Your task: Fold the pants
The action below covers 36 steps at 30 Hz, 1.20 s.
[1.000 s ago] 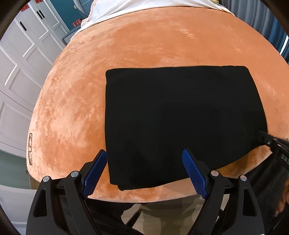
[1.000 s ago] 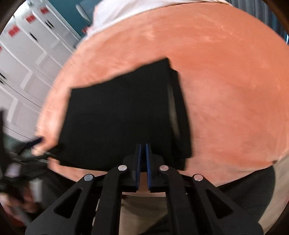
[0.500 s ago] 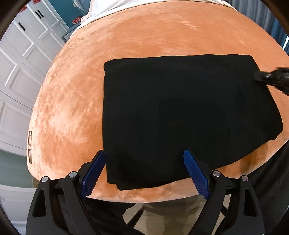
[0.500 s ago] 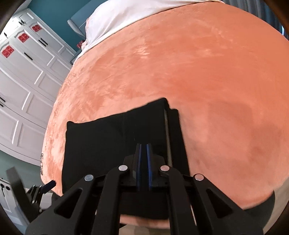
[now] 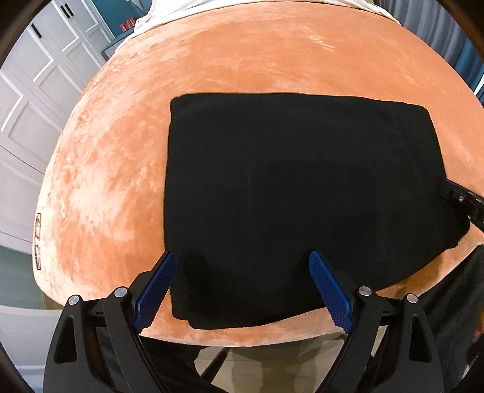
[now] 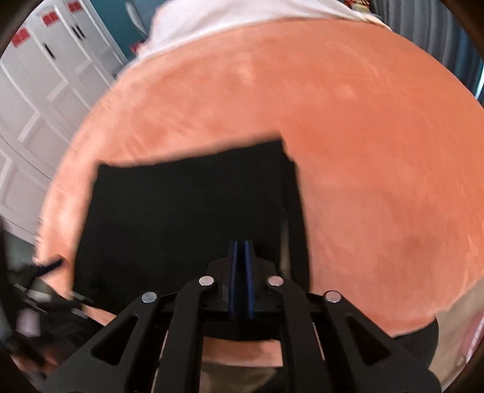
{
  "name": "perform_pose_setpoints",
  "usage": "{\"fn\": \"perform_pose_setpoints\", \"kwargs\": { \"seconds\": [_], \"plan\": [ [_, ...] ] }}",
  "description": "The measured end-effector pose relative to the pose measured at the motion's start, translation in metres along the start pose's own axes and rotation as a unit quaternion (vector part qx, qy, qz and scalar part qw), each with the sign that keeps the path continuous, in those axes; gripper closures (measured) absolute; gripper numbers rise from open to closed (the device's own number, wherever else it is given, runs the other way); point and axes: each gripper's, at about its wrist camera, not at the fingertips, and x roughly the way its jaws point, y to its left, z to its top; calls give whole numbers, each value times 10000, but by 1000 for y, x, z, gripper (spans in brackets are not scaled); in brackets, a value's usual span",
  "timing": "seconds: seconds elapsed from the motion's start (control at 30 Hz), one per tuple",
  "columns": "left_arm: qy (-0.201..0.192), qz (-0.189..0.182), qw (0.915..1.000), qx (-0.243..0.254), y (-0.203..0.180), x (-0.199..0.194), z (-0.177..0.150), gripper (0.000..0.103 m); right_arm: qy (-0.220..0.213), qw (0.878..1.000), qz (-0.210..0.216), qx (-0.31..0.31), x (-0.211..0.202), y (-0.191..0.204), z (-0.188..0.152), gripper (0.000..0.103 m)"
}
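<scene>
Since half a second ago my right gripper [image 6: 240, 245] has slid back along the right edge of the pants [image 5: 296, 199] toward the near corner, and the black rectangle has barely shifted on the orange blanket [image 5: 248, 60]. Its jaws are pressed together with no cloth visible between them; from the right wrist view they sit over the near right part of the pants, just inside the layered right edge. My left gripper [image 5: 242, 278] hangs over the near left part of the pants with its jaws spread wide, the blue pads apart and pinching nothing; whether they touch the fabric I cannot tell.

The pants lie flat on the blanket as a compact, squared rectangle, near the front edge of the blanket and well short of the white sheet [image 5: 181, 12] at its far end. The left edge looks thick and rounded like a fold; the right edge shows stacked layers.

I judge the folding nearly finished, at the smoothing and squaring stage. Next, as I see it, either one more fold in half, which needs both jaws pinching the two near corners together, or simply lifting both grippers clear without dragging the layers.
</scene>
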Motion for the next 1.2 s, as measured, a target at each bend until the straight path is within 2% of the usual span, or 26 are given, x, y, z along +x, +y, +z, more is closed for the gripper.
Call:
{"fn": "perform_pose_setpoints", "kwargs": {
  "seconds": [0.1, 0.13, 0.17, 0.27, 0.3, 0.33, 0.37, 0.4, 0.5, 0.53, 0.63, 0.8, 0.97, 1.07, 1.13, 1.2],
  "plan": [
    [-5, 28, 10000, -7, 0, 0, -1, 15, 34, 9981, 235, 570, -1, -9, 7, 103],
    [-9, 42, 10000, -1, -1, 0, 0, 15, 44, 9978, 232, 613, -5, -7, 9, 103],
    [-16, 44, 10000, 1, 0, -1, 0, 15, 31, 9977, 264, 620, -10, -4, 11, 97],
    [-10, 15, 10000, -23, 1, -1, 0, 15, -24, 9985, 347, 425, -25, 7, 10, 97],
    [-14, 4, 10000, -31, 1, -1, 0, 15, 56, 9992, 228, 323, -21, 6, 6, 97],
    [-8, -4, 10000, -30, 1, 0, 0, 15, 118, 9995, 67, 276, -17, 2, 1, 102],
    [2, -32, 10000, -36, 1, 0, 0, 15, 171, 9994, 6, 292, -10, -7, -6, 103],
    [-3, -7, 10000, -21, 1, 0, 0, 15, 139, 9988, 134, 441, -10, -12, -9, 103],
    [-60, 41, 10000, 30, 1, -1, 0, 15, 93, 9967, 284, 751, -29, -16, -11, 100],
    [-63, 46, 10000, 31, 1, -1, 0, 15, 29, 9974, 255, 677, -37, -13, -10, 96],
    [-60, 63, 10000, 35, 0, 0, 0, 15, -39, 9986, 224, 476, -47, -2, -8, 96],
    [-63, 63, 9999, 62, -1, 1, 0, 15, 209, 9995, -215, 36, -25, 6, -17, 98],
    [-75, 53, 9999, 49, -1, 0, 0, 15, 158, 9997, -208, 40, -22, 2, -22, 100],
    [-210, -153, 9996, -89, 6, -8, 0, 16, 161, 9997, -179, 2, -21, 0, -24, 100],
    [-308, -554, 9974, -331, 25, -13, 2, 16, 189, 9997, -78, 94, -25, -4, -25, 100],
    [-236, -892, 9938, -613, 44, -9, 3, 16, 194, 9996, -9, 194, -32, -8, -23, 100]
  ]
}}
